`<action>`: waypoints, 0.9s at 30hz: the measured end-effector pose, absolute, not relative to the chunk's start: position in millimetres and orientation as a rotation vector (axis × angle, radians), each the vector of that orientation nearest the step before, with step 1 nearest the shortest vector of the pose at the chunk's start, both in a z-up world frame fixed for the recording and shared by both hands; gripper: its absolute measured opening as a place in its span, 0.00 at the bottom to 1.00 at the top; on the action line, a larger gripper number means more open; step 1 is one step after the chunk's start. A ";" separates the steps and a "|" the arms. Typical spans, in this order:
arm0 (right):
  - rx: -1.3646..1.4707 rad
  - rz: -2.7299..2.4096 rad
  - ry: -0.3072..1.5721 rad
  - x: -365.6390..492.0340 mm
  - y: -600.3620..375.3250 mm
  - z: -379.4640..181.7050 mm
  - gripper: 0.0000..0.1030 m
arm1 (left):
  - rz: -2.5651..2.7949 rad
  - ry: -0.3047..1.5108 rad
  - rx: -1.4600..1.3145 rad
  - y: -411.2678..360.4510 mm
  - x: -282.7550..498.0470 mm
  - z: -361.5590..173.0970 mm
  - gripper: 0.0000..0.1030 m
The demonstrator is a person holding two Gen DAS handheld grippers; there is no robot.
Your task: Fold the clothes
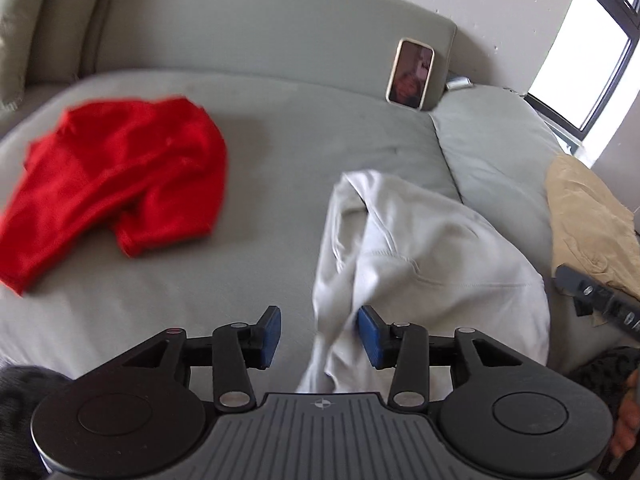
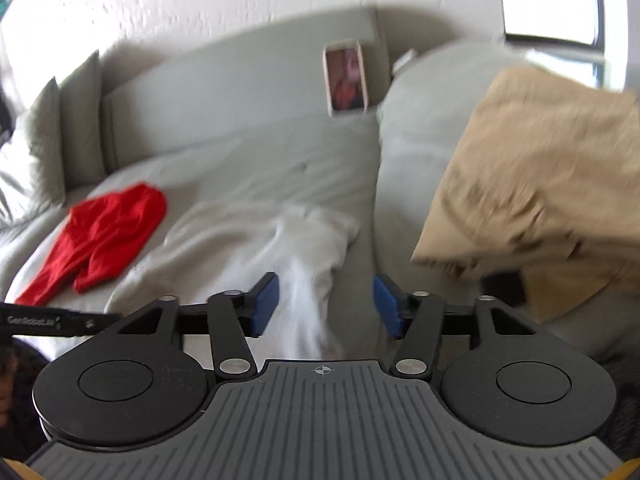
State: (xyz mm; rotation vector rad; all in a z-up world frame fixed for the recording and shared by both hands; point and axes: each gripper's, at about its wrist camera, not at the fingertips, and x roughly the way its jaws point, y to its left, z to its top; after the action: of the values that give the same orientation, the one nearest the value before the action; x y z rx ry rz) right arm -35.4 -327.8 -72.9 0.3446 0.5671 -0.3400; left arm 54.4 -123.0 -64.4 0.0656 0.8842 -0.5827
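A grey-green sofa (image 1: 280,152) fills the room below a white wall (image 1: 500,0). On it lie a white garment (image 1: 432,264), a red garment (image 1: 120,176), tan cloth (image 2: 540,184), a phone (image 1: 410,74). Left tool (image 1: 319,334) and right tool (image 2: 326,304) gape, gripping nothing.

Two wrist fisheyes, angled down over sofa seat (image 1: 280,152); shared: red garment (image 1: 116,176) left, phone (image 2: 346,77) far.
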 end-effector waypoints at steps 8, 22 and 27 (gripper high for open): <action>0.349 -0.355 0.498 -35.6 -328.1 -67.4 0.13 | -0.764 0.780 0.105 -154.1 35.7 -45.4 0.39; 0.342 -0.258 0.721 40.0 -328.1 -113.8 0.28 | -0.647 0.838 0.188 -203.7 74.4 -109.3 0.38; 0.490 -0.235 0.651 30.1 -356.7 -96.7 0.50 | -0.662 0.830 0.177 -202.9 70.4 -94.3 0.33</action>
State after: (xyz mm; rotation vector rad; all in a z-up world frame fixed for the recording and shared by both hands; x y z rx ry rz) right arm 30.1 -356.7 -96.7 0.4900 0.6508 -0.2350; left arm 70.4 -202.9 -94.3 0.1765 0.8299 -0.6616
